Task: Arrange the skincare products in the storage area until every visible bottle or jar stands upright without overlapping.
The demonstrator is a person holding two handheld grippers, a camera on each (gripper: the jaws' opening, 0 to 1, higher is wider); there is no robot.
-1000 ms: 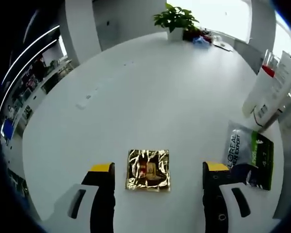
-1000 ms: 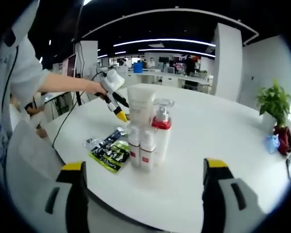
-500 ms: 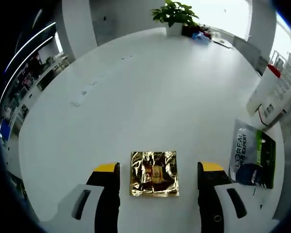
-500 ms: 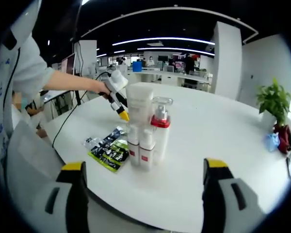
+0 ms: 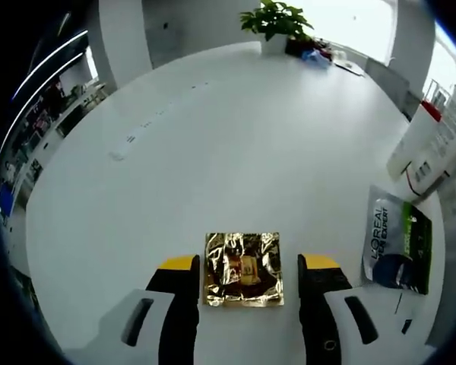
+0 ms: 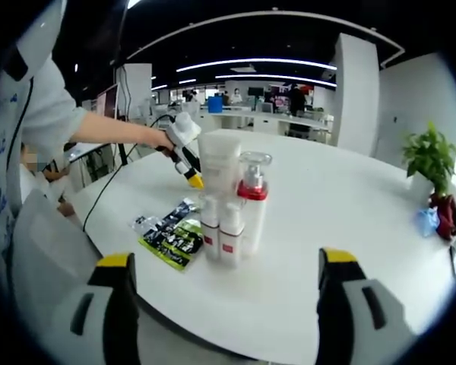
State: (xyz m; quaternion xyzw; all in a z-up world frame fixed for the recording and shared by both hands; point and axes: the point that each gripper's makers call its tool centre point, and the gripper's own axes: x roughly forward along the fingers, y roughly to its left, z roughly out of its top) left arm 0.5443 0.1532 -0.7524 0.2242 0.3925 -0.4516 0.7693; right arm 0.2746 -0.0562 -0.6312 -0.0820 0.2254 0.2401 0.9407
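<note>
A gold foil sachet [image 5: 243, 268] lies flat on the white table [image 5: 235, 144]. My left gripper [image 5: 248, 265] is open, one yellow-tipped jaw on each side of the sachet, with narrow gaps to its edges. A black and green L'Oreal sachet [image 5: 399, 243] lies to its right, below leaning white tubes [image 5: 425, 141]. In the right gripper view my right gripper [image 6: 226, 261] hangs open and empty before an upright cluster: a tall white tube [image 6: 220, 163], a red-collared pump bottle [image 6: 252, 201] and two small white bottles [image 6: 220, 232]. The left gripper [image 6: 184, 152], held by a hand, sits behind them.
A potted plant [image 5: 277, 23] and small items stand at the table's far edge. The L'Oreal sachet [image 6: 171, 236] lies flat left of the bottles. A cable runs from the left gripper off the table. A person's sleeve [image 6: 38, 114] is at the left. Office desks stand beyond.
My left gripper has come forward over the gold sachet and its jaws have narrowed around it. The right gripper and the bottle cluster stay as they were.
</note>
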